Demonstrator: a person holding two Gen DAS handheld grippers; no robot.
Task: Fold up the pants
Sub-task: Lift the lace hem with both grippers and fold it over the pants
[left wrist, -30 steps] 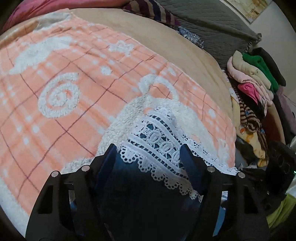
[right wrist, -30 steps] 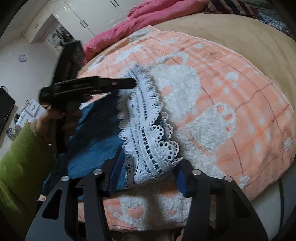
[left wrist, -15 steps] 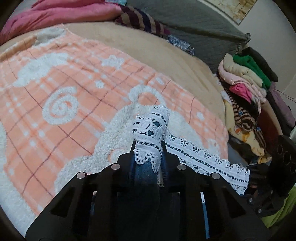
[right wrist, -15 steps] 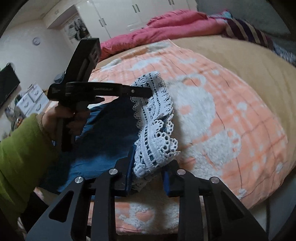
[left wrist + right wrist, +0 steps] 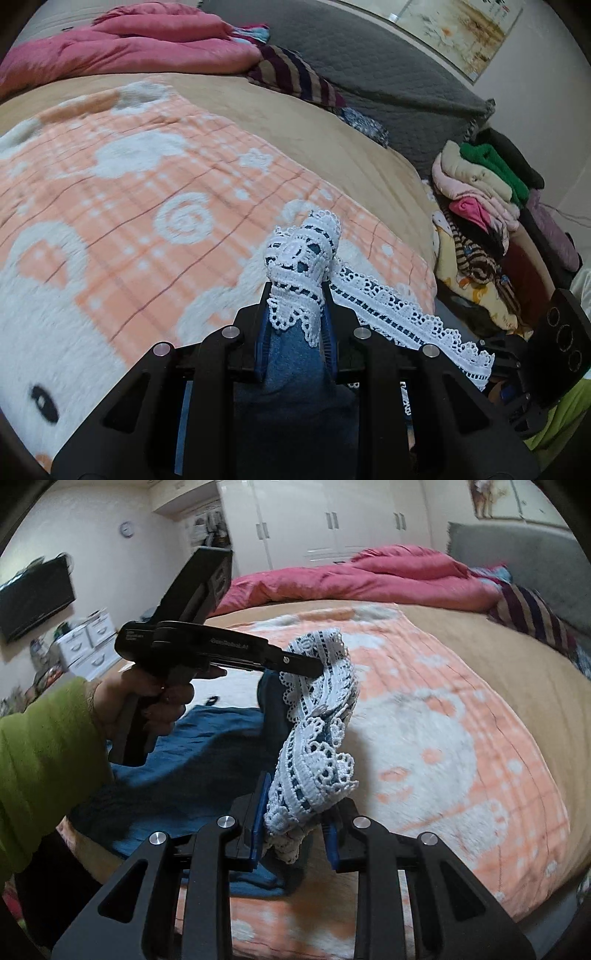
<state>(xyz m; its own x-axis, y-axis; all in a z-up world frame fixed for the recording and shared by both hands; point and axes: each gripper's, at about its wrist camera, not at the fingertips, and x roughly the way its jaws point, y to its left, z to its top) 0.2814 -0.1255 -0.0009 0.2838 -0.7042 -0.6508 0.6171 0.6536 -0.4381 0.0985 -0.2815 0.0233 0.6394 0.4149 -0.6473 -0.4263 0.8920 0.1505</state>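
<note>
Left wrist view: left gripper (image 5: 295, 317) was clamped on the pants (image 5: 295, 369), dark blue cloth with white openwork lace hem, lifted above the fleecy orange plaid blanket (image 5: 129, 206).

Right wrist view: right gripper (image 5: 293, 834) pinched the scalloped lace; the rest draped onto the blanket.

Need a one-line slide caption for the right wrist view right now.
Both grippers, right gripper and left gripper, pinch the lace hem of blue pants above an orange blanket.

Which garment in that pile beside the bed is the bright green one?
The green sweater, near the top of the pile. It lies over cream and pink knits, with a black garment behind it; nothing else there is green.
</note>
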